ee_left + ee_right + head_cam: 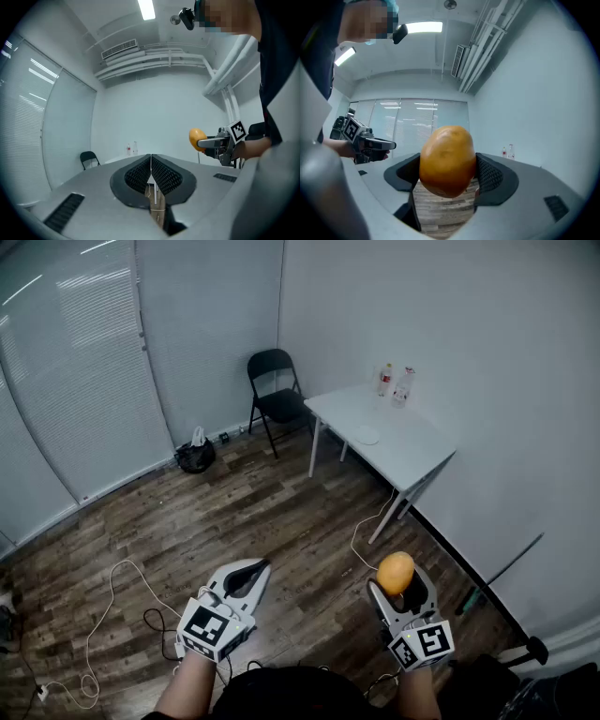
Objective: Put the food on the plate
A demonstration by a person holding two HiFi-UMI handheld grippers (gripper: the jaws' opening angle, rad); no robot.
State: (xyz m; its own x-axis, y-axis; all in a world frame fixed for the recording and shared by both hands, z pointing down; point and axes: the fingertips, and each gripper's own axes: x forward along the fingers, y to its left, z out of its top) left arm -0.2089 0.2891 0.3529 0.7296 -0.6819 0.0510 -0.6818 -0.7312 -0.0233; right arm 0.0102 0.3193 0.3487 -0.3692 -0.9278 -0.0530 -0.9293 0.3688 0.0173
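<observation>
My right gripper [398, 585] is shut on a rounded orange-brown piece of food [396, 572], held up over the wooden floor. In the right gripper view the food [448, 159] fills the gap between the two black pads [490, 174]. My left gripper [249, 573] is held level beside it, shut, with its pads meeting and nothing between them [151, 169]. In the left gripper view the food [196, 137] shows off to the right. A small white plate [367, 435] lies on the white table [417, 454] across the room, well away from both grippers.
Two bottles [395, 382] stand at the table's far end by the wall. A black folding chair [276, 390] stands left of the table and a black bag [195, 456] sits by the blinds. White and black cables [112, 610] trail over the floor near my feet.
</observation>
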